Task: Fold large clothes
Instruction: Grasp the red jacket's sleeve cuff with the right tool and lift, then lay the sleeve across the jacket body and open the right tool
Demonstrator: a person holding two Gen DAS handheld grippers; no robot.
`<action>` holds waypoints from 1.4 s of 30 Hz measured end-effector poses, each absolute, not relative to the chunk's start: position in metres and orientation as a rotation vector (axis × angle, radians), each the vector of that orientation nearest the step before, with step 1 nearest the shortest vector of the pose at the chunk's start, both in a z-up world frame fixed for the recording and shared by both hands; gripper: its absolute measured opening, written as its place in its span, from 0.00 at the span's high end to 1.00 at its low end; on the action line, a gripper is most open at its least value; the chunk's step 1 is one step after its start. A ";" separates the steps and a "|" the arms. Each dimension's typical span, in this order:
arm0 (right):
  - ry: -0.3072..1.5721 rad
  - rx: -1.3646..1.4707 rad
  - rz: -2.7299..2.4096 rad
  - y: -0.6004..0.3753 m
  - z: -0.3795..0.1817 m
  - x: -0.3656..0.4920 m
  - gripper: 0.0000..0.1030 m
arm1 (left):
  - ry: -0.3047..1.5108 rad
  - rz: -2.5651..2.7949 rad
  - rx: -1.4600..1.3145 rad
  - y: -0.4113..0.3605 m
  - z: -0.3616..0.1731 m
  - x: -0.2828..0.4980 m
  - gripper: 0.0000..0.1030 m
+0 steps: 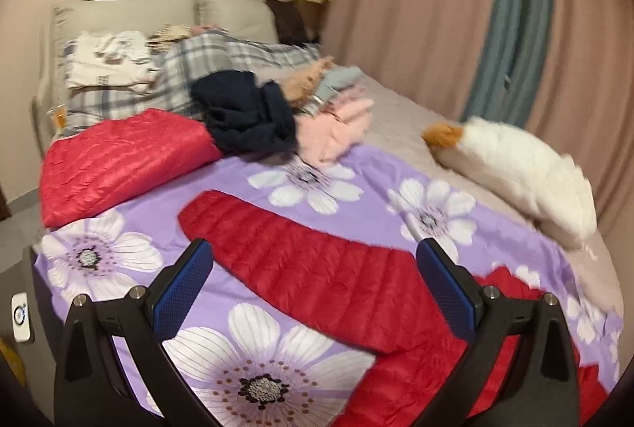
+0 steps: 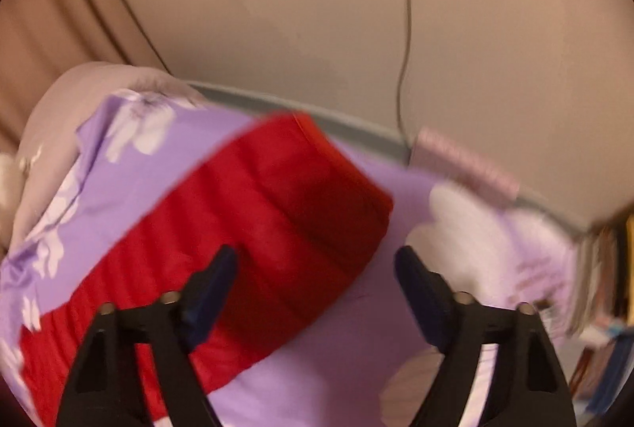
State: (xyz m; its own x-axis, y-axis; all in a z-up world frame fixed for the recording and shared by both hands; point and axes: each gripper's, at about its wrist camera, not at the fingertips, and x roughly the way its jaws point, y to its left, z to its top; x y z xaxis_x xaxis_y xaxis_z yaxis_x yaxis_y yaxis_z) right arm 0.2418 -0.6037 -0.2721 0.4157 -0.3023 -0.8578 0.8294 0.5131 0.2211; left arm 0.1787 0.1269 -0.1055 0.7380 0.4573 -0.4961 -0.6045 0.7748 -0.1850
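A red quilted jacket lies spread on the purple flowered sheet (image 1: 222, 213) of the bed. One sleeve (image 1: 317, 268) stretches toward the far left in the left wrist view. My left gripper (image 1: 315, 268) hovers over that sleeve, jaws wide apart, nothing pinched. In the blurred right wrist view the other red sleeve (image 2: 277, 213) lies across the sheet (image 2: 337, 359) with its cuff at the upper right. My right gripper (image 2: 317, 276) hangs just above it, pointing steeply down, open, with nothing gripped.
A folded red quilted garment (image 1: 119, 165) sits at the sheet's far left. Behind it are dark navy clothes (image 1: 245, 118), pink clothing (image 1: 337, 130), plaid bedding and pillows. A white plush toy (image 1: 527, 177) lies at the bed's right side. Curtains and a wall bound the bed.
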 end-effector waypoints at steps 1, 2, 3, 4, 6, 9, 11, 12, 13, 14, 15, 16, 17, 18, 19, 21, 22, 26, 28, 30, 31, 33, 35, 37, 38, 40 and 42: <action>0.849 0.751 -0.781 -0.605 -0.278 0.242 0.27 | 0.457 0.580 -0.335 0.124 -0.108 0.181 0.01; 0.824 0.750 -0.784 -0.603 -0.279 0.242 0.27 | 0.469 0.574 -0.319 0.121 -0.111 0.183 0.01; 0.801 0.735 -0.785 -0.600 -0.278 0.243 0.27 | 0.476 0.577 -0.304 0.119 -0.114 0.184 0.01; 0.777 0.711 -0.776 -0.596 -0.275 0.245 0.33 | 0.476 0.579 -0.299 0.118 -0.115 0.185 0.01; 0.771 0.693 -0.758 -0.594 -0.273 0.250 0.56 | 0.483 0.575 -0.299 0.116 -0.120 0.186 0.01; 0.745 0.667 -0.743 -0.582 -0.257 0.255 0.87 | 0.508 0.547 -0.308 0.117 -0.124 0.189 0.01; 0.697 0.624 -0.763 -0.569 -0.236 0.255 0.89 | 0.510 0.543 -0.296 0.117 -0.124 0.188 0.01; 0.672 0.604 -0.757 -0.560 -0.222 0.256 0.89 | 0.500 0.549 -0.288 0.117 -0.123 0.187 0.01; 0.643 0.589 -0.736 -0.553 -0.210 0.254 0.90 | 0.487 0.557 -0.284 0.118 -0.122 0.184 0.01; 0.619 0.567 -0.712 -0.543 -0.197 0.257 0.91 | 0.479 0.563 -0.285 0.121 -0.120 0.181 0.01; 0.594 0.525 -0.688 -0.525 -0.177 0.261 0.91 | 0.474 0.567 -0.288 0.122 -0.120 0.180 0.01; 0.580 0.502 -0.678 -0.515 -0.166 0.263 0.91 | 0.472 0.568 -0.293 0.125 -0.119 0.178 0.01; 0.560 0.484 -0.662 -0.504 -0.153 0.265 0.91 | 0.473 0.569 -0.298 0.128 -0.119 0.177 0.01; 0.535 0.473 -0.634 -0.488 -0.140 0.266 0.91 | 0.474 0.571 -0.304 0.132 -0.118 0.175 0.01; 0.509 0.468 -0.607 -0.479 -0.132 0.264 0.91 | 0.472 0.577 -0.309 0.135 -0.118 0.173 0.01; 0.474 0.420 -0.569 -0.432 -0.106 0.274 0.91 | 0.468 0.604 -0.318 0.143 -0.120 0.166 0.01; 0.468 0.396 -0.567 -0.417 -0.101 0.274 0.91 | 0.464 0.618 -0.320 0.146 -0.121 0.163 0.01; 0.429 0.331 -0.392 -0.326 -0.073 0.297 0.91 | 0.470 0.655 -0.349 0.167 -0.127 0.150 0.01; 0.425 0.287 -0.306 -0.275 -0.064 0.310 0.91 | 0.470 0.667 -0.357 0.177 -0.127 0.144 0.01; 0.428 0.253 -0.234 -0.227 -0.061 0.322 0.91 | 0.456 0.695 -0.356 0.186 -0.127 0.135 0.01; 0.436 0.249 -0.190 -0.210 -0.062 0.325 0.91 | 0.450 0.706 -0.349 0.189 -0.126 0.132 0.01; 0.457 0.223 -0.127 -0.171 -0.063 0.328 0.91 | 0.449 0.716 -0.336 0.195 -0.126 0.128 0.01; 0.471 0.175 -0.088 -0.133 -0.068 0.330 0.91 | 0.452 0.724 -0.346 0.202 -0.128 0.126 0.01; 0.485 0.155 -0.041 -0.113 -0.073 0.330 0.91 | 0.456 0.726 -0.365 0.209 -0.130 0.123 0.01; 0.494 0.145 -0.020 -0.101 -0.081 0.336 0.91 | 0.462 0.726 -0.370 0.212 -0.131 0.123 0.01; 0.487 0.097 -0.007 -0.083 -0.089 0.340 0.91 | 0.472 0.734 -0.369 0.218 -0.132 0.121 0.01; 0.479 0.017 -0.010 -0.065 -0.092 0.337 0.79 | 0.474 0.749 -0.364 0.220 -0.132 0.120 0.01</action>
State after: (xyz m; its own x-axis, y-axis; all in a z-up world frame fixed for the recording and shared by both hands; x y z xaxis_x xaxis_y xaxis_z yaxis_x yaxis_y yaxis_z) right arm 0.3366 -0.0652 -0.0922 0.8873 -0.0055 -0.4611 0.0134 0.9998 0.0140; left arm 0.1197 0.2200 -0.1323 0.6366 0.5595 -0.5308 -0.7190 0.6794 -0.1462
